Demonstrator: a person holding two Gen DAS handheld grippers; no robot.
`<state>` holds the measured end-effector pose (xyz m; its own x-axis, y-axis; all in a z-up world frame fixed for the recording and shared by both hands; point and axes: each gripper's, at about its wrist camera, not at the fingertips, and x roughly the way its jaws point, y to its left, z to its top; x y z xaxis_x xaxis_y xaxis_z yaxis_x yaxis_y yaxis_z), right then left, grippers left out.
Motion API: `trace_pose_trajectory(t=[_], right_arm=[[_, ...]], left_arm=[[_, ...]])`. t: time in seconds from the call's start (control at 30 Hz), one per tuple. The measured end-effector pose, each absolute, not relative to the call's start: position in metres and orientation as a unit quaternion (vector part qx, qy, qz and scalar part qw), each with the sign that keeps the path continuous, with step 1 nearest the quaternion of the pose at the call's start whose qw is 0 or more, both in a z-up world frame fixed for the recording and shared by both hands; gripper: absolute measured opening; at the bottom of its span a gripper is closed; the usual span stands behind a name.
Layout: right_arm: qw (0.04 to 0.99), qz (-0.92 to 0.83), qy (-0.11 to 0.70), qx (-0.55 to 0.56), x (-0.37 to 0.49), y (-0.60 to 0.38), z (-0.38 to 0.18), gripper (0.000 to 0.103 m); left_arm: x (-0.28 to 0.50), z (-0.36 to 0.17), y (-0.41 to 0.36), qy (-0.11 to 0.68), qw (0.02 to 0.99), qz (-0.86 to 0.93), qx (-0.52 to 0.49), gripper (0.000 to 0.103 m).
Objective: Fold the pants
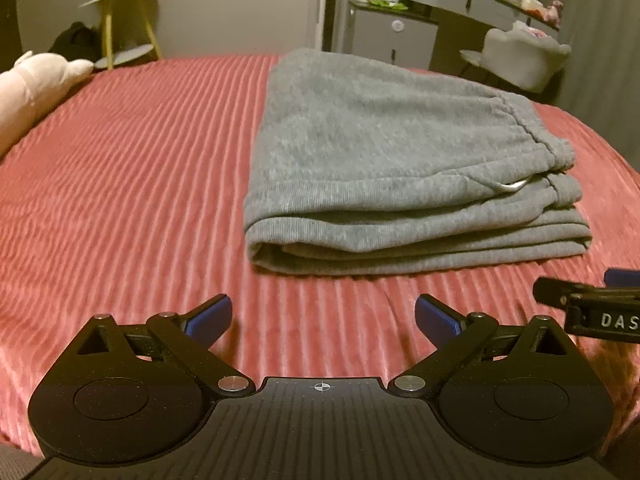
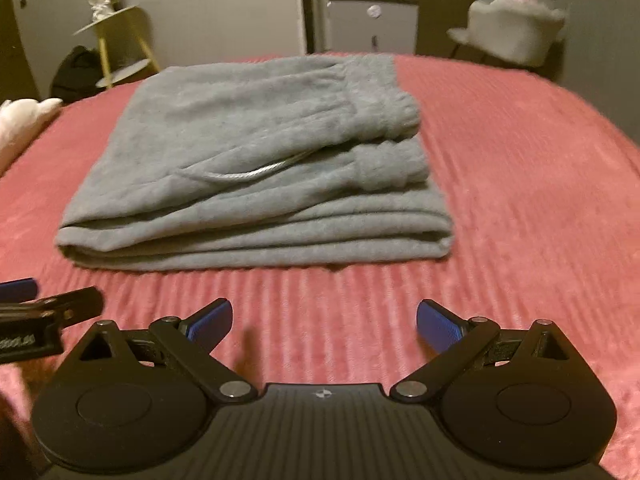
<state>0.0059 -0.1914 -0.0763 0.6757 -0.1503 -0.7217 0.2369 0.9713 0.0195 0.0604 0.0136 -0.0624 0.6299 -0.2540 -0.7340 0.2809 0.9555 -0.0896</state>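
Grey sweatpants (image 1: 384,160) lie folded in a thick stack on the pink ribbed bedspread (image 1: 120,184); the elastic waistband and a pale drawstring show on the right of the stack. They also show in the right wrist view (image 2: 248,168). My left gripper (image 1: 323,316) is open and empty, a short way in front of the stack's near edge. My right gripper (image 2: 325,320) is open and empty, also just in front of the stack. Each gripper shows at the edge of the other's view, the right one (image 1: 592,304) and the left one (image 2: 44,308).
A white plush toy (image 1: 36,88) lies on the bed at the far left. Beyond the bed stand a yellow side table (image 1: 124,28), a dark bag (image 1: 76,44), a grey cabinet (image 1: 392,32), a dresser and a pale chair (image 1: 520,56).
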Motion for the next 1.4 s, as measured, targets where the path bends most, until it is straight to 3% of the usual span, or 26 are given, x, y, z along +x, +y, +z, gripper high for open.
trace_pose_trajectory(t=[0.33,1.4], right_arm=[[0.914,-0.117,0.389,-0.005,0.024,-0.175,-0.087,0.099],[0.917,-0.122,0.381,0.000,0.021,-0.180,-0.085,0.099]], left_arm=[[0.070,-0.074,0.015,0.417,0.899,-0.131,0.005,0.102],[0.071,-0.080,0.009,0.422,0.896,-0.136,0.022,0.102]])
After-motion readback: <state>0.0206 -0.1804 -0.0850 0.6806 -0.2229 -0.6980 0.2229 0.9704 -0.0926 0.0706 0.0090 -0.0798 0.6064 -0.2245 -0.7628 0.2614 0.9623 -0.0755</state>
